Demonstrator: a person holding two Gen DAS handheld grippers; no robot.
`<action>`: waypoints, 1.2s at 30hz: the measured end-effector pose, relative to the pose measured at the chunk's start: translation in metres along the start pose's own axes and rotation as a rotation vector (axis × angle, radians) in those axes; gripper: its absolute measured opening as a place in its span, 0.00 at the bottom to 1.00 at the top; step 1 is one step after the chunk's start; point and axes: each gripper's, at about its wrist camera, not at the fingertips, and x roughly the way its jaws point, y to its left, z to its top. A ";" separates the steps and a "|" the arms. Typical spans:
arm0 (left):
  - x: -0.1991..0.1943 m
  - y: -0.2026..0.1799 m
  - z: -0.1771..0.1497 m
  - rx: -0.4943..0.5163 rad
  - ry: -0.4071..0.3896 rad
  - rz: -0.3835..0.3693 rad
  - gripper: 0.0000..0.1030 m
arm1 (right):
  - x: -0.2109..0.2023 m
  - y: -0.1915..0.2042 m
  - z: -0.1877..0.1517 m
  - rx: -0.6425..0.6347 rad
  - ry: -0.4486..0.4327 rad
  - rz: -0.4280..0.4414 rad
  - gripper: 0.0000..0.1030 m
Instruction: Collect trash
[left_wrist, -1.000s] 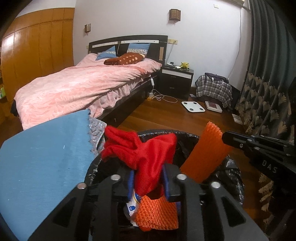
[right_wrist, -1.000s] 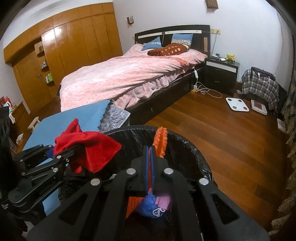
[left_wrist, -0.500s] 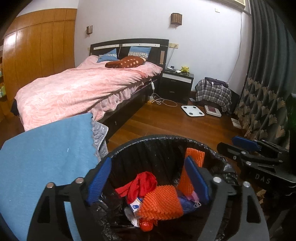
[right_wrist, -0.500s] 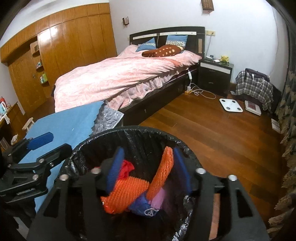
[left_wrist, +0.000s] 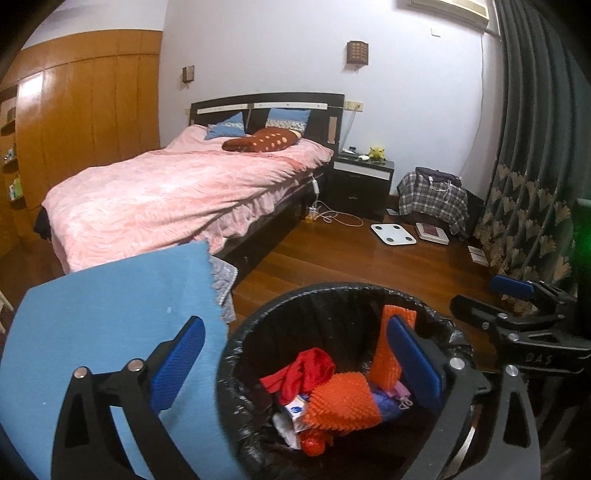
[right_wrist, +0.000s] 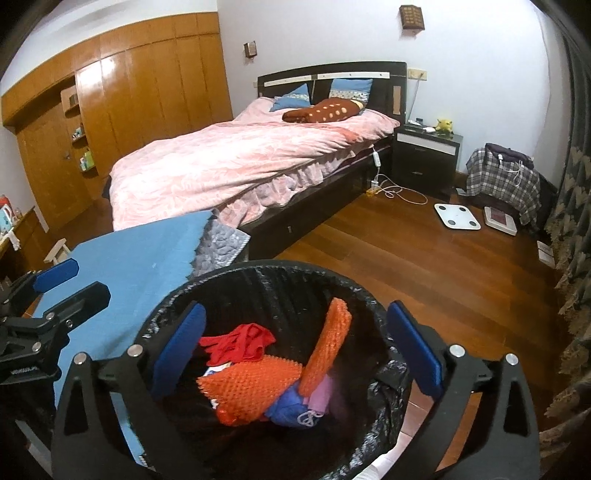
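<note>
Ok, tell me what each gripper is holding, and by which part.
Nothing. Left gripper and right gripper are opening, empty, above the trash bin.

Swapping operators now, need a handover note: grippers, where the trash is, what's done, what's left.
Left gripper: jaws opening, nothing between the pads, over the near-left rim of the trash bin.
Right gripper: jaws opening, nothing held, above the bin's mouth.
In the bin, which has a black liner: red cloth, flat orange foam net, second orange foam net leaning upright on the far side, a blue and a pink face mask, some packaging.
Done: the red cloth and upright net lie loose in the bin.
Left: no other trash is obvious on the blue mat or the wooden floor; check outside these views.
</note>
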 end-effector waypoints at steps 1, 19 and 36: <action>-0.004 0.003 0.000 -0.004 -0.002 0.007 0.94 | -0.002 0.002 0.001 0.000 -0.003 0.003 0.93; -0.069 0.033 -0.016 -0.040 -0.034 0.101 0.94 | -0.062 0.057 0.006 -0.044 -0.060 0.063 0.94; -0.111 0.036 -0.016 -0.051 -0.098 0.134 0.94 | -0.088 0.087 0.001 -0.074 -0.076 0.100 0.94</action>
